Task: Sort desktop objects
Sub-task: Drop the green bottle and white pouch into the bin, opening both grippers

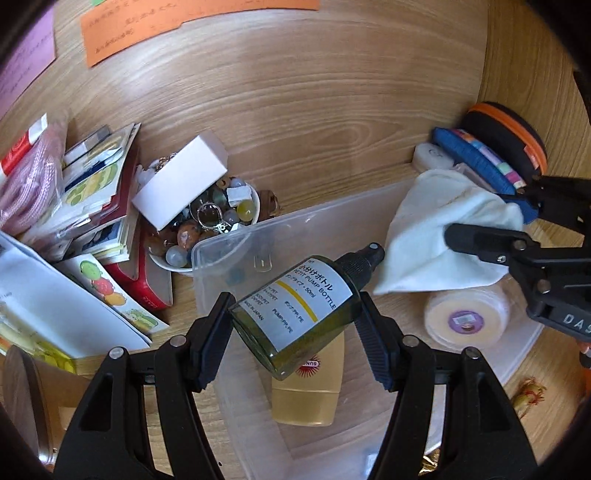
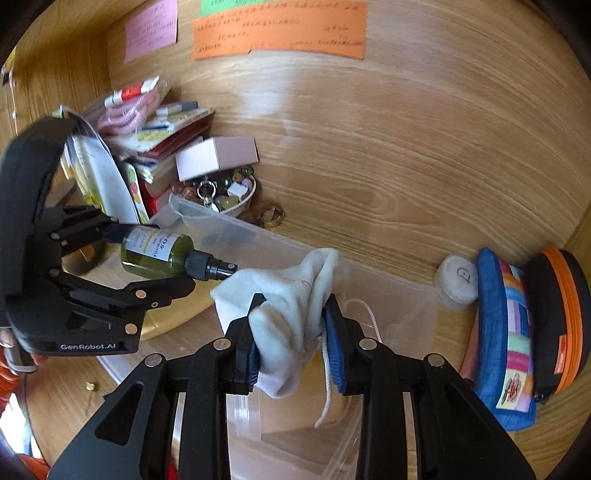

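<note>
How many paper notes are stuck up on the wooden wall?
3: a pink paper note on the left, a green paper note at the top edge, an orange paper note below it. Others may be out of view.

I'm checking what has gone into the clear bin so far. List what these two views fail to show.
- Yellow tube, left wrist view: top covered by the green pump bottle in the left gripper.
- Clear bin, right wrist view: its inside hidden by the white cloth in the right gripper.
- Orange note: handwriting too small to read.

Orange note (image 1: 192, 22) (handwriting unreadable), edge-cropped
</note>
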Available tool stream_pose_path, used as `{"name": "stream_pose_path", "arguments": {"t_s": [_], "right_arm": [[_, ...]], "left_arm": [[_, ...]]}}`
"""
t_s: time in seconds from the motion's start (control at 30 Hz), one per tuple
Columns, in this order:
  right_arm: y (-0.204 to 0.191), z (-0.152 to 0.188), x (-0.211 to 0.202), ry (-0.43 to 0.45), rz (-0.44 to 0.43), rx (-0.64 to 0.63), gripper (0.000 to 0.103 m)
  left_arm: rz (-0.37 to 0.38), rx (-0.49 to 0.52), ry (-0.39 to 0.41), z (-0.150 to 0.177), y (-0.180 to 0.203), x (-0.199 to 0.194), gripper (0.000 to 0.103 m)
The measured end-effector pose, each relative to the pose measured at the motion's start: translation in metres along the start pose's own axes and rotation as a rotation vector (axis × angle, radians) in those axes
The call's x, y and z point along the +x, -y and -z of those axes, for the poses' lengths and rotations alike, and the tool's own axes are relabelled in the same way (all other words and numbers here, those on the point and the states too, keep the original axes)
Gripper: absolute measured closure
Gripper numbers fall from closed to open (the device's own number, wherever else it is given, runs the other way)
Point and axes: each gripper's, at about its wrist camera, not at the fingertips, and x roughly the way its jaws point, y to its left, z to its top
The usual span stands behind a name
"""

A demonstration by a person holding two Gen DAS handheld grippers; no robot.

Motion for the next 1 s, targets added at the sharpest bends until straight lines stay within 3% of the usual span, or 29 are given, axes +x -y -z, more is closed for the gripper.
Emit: {"name": "stream_pose_path", "arguments": {"t_s": [0.33,0.53,0.67,1.0], "right_arm": [[-0.005,0.002,0.028,-0.067,0.038,-0.036,0.074],[-0.011,0.001,0.028,-0.070,0.076,-0.074,0.065],[-0.014,0.002,0.017,-0.035,0.117,-0.092,0.051],[-0.006,0.006,-0.020,0.018,0.127,-0.052,0.048]], "left_arm": [[-0.056,0.079,-0.033,-0.001,0.011,0.013,0.038],[-0.065,0.095,-0.051,-0.002,0.010,0.015,0.036],[-0.070,0.110,-0.056,-0.002,0.014,0.016,0.030],[-0.089,0.095,-0.035,-0.002,0.014,0.000,0.023]]}}
